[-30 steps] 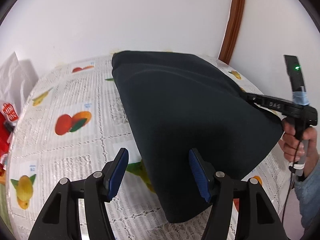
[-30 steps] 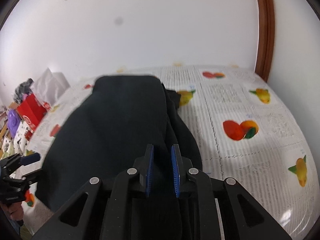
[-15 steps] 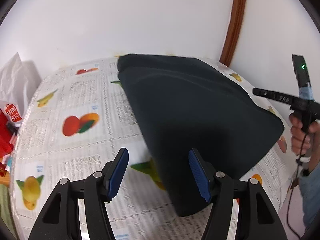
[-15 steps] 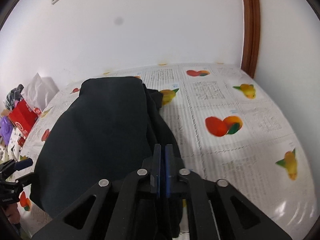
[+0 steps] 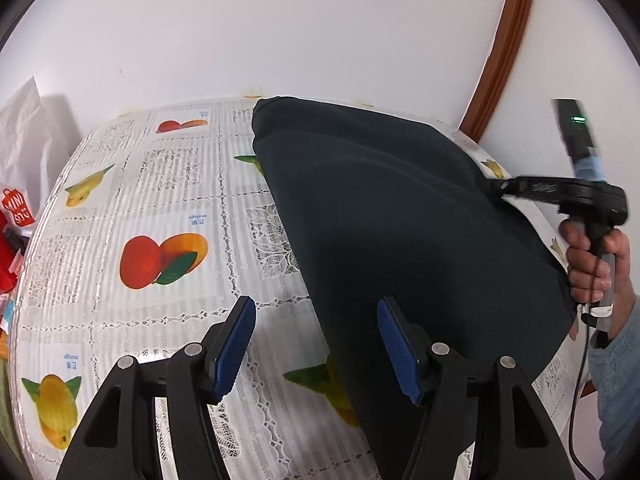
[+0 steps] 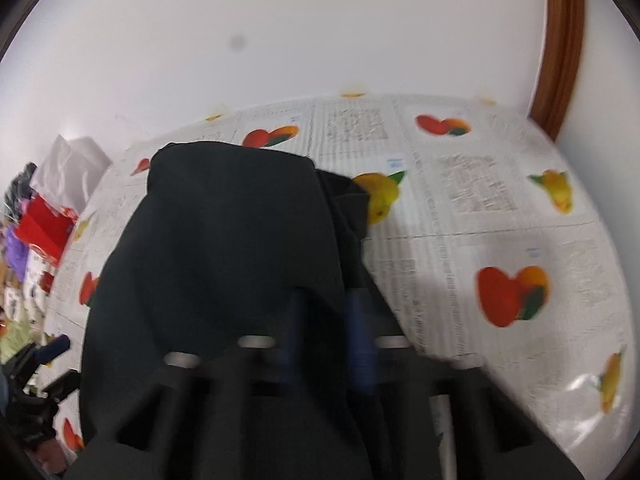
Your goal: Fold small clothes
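Garment (image 5: 400, 216) on fruit-print tablecloth (image 5: 160, 184); red bag (image 6: 44, 228) beside.

Spread on the counter (image 5: 168, 200) against the wall (image 5: 280, 32): a folded garment (image 5: 400, 220), reaching from the far edge to the near one. In the left wrist view, to its left, the left gripper (image 5: 316, 344), fingers (image 5: 236, 340) astride the garment's near left edge; at its right edge, the right gripper (image 5: 496, 190). Off the counter's left end, bags (image 5: 16, 216); behind the right corner, a door frame (image 5: 504, 48).
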`<state>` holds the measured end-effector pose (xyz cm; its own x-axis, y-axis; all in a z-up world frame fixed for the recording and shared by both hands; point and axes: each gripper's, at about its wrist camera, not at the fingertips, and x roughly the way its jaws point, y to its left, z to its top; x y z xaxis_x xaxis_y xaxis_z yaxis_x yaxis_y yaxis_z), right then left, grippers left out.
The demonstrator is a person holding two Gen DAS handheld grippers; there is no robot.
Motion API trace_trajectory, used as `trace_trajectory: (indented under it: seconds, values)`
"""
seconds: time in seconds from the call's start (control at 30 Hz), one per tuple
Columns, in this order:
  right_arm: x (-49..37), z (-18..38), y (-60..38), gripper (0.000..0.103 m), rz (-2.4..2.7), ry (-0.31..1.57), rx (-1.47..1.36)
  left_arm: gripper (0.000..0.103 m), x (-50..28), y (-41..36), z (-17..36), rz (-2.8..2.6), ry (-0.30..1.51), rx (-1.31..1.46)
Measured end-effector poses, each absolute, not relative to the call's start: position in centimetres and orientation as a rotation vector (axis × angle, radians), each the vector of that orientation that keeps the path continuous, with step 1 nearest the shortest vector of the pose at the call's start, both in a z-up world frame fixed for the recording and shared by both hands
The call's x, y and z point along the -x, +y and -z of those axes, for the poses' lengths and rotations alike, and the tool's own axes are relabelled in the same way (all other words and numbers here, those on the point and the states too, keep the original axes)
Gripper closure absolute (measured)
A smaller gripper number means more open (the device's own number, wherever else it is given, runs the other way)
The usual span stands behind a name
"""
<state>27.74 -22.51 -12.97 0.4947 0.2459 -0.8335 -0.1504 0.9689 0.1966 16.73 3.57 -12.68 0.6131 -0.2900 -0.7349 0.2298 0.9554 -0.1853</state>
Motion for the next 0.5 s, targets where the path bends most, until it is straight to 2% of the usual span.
trace_trajectory:
  seconds: [0.07, 0.17, 0.23, 0.33, 0.43, 0.5]
  values:
    - [-26.2, 10.8, -24.2, 0.101, -0.263, 0.851, -0.145, 0.042, -16.4, 3.9, 12.7, 0.303, 0.860, 0.087]
    - [-26.8, 11.7, -26.1, 0.101, -0.198, 0.922, -0.199, 0.042, -16.2, 3.7, 13.0, 0.304, 0.869, 0.082]
    - [-26.9, 12.6, -25.5, 0.100, -0.170, 0.969, -0.139, 0.042, -16.2, 3.6, 13.0, 0.296, 0.868, 0.079]
    - [-25.3, 11.4, -25.6, 0.098, -0.144, 0.941, -0.118, 0.042, -15.7, 3.7, 12.8, 0.309, 0.861, 0.086]
    - [-22.7, 10.1, -26.5, 0.081, -0.158, 0.910, -0.124, 0.042, -14.6, 3.8, 12.5, 0.330, 0.852, 0.092]
    - [-20.4, 9.9, -27.2, 0.062, -0.198, 0.896, -0.153, 0.042, -13.9, 3.9, 12.4, 0.356, 0.841, 0.112]
